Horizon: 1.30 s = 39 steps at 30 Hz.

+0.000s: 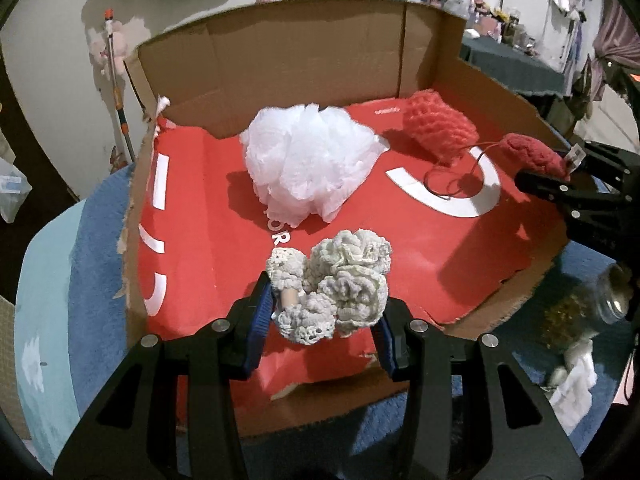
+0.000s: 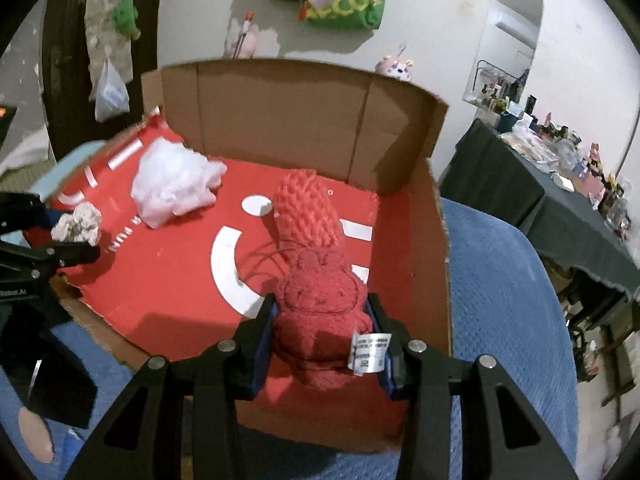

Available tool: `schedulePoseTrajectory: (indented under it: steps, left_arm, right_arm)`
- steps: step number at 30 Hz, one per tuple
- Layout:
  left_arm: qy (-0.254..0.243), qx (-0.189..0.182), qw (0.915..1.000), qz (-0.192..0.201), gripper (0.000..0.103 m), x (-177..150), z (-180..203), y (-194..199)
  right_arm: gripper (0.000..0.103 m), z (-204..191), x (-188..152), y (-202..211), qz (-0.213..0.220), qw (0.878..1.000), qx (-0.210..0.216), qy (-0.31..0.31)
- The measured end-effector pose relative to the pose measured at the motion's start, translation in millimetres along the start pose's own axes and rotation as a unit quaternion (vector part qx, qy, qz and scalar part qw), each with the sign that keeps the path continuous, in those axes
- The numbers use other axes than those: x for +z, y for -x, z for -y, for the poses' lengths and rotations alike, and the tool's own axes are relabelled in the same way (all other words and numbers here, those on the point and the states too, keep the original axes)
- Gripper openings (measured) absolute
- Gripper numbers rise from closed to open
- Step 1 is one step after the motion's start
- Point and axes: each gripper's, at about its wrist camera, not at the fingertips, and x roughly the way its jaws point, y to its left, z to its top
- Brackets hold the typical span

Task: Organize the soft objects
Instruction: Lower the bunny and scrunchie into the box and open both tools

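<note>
Hovering over the cardboard box's [image 1: 280, 48] torn edge, both grippers grip soft toys.

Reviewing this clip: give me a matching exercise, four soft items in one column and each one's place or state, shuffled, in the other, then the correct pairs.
Things:
1. white mesh pouf
2. grey-white crocheted piece
3. red plush toy
4. red knitted piece

Places or states:
A. clamped in the right gripper, white tag showing
B. lying free toward the cardboard box back wall, left half
C. held in the left gripper over the box's front edge
D. lying free on the red floor, right half, cord attached

Pairs: 1-B, 2-C, 3-A, 4-D
</note>
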Motion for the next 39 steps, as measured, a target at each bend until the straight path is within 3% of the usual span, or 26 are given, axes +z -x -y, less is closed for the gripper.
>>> schedulePoseTrajectory:
  steps: [10, 19, 31, 39]
  left_arm:
    - [0.0, 0.011, 0.9995, -0.03, 0.043, 0, -5, -22]
    - [-0.006, 0.02, 0.9992, -0.033, 0.045, 5, -4, -27]
    - [-0.003, 0.015, 0.9994, -0.032, 0.048, 3, -5, -26]
    - [-0.018, 0.004, 0.9995, -0.024, 0.063, 2, 3, -24]
  right_arm:
    - [0.045, -10, 9, -25, -0.058, 0.997, -0.013, 0.054]
    - [0.045, -20, 8, -44, -0.101, 0.989, -0.034, 0.102]
    - [0.045, -20, 11, -45, -0.109, 0.987, -0.035, 0.112]
    - [0.046, -19, 13, -46, -0.111, 0.986, -0.033, 0.116]
